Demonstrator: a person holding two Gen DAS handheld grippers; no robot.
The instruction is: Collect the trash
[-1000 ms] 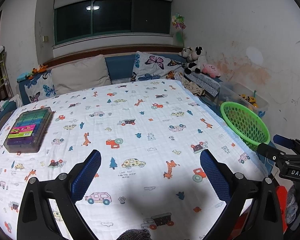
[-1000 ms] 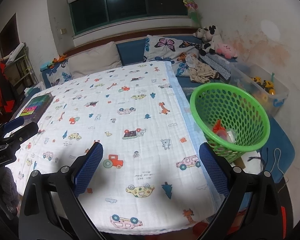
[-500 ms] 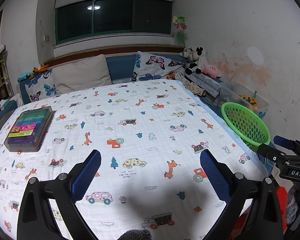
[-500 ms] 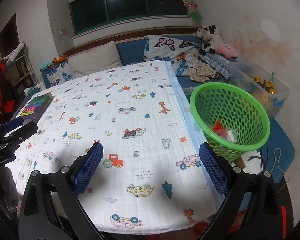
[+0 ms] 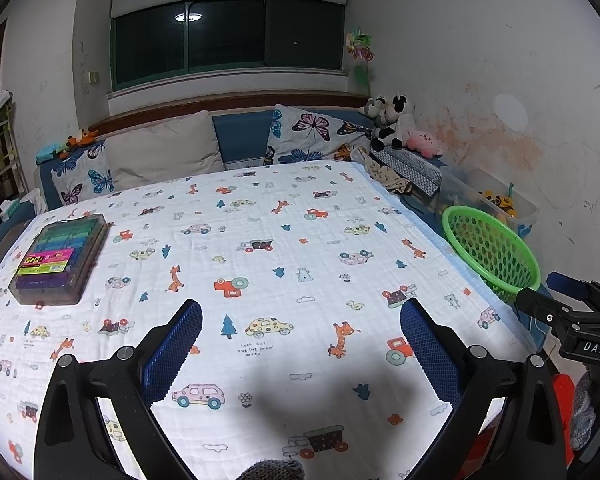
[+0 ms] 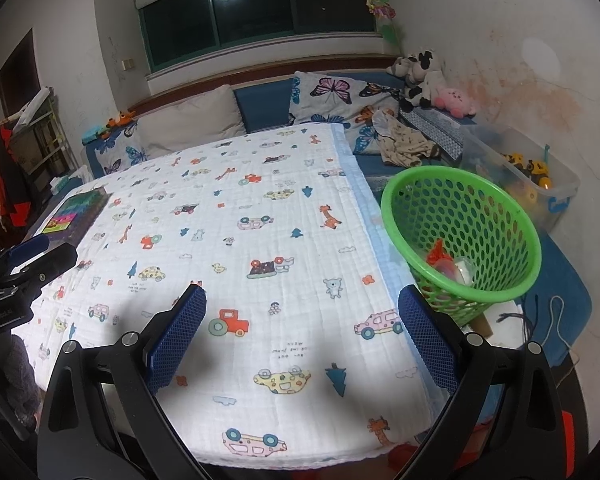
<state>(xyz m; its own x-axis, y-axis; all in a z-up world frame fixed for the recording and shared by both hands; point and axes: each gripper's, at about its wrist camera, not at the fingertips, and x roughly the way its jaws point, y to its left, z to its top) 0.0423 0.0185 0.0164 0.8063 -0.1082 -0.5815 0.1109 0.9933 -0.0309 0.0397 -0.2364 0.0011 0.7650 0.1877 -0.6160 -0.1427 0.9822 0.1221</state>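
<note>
A green mesh basket (image 6: 460,240) stands on the floor at the bed's right side, with red and pale trash (image 6: 450,266) lying in its bottom. The left wrist view catches the same basket (image 5: 490,252) at the right edge of the bed. My left gripper (image 5: 300,316) hovers open over the near part of the patterned blanket (image 5: 260,264), nothing between its blue pads. My right gripper (image 6: 300,304) is open too, above the blanket's near right corner, with the basket just beyond its right finger. Each gripper shows at the edge of the other's view.
A clear box of coloured items (image 5: 58,258) lies on the blanket's left side. Pillows (image 5: 164,152) and plush toys (image 5: 396,124) line the headboard. A clear toy bin (image 6: 528,176) stands by the right wall, and cords (image 6: 540,320) lie on the blue floor mat.
The left wrist view has crept slightly, with the basket sliding a little right and down in frame. The right gripper and its view are unchanged.
</note>
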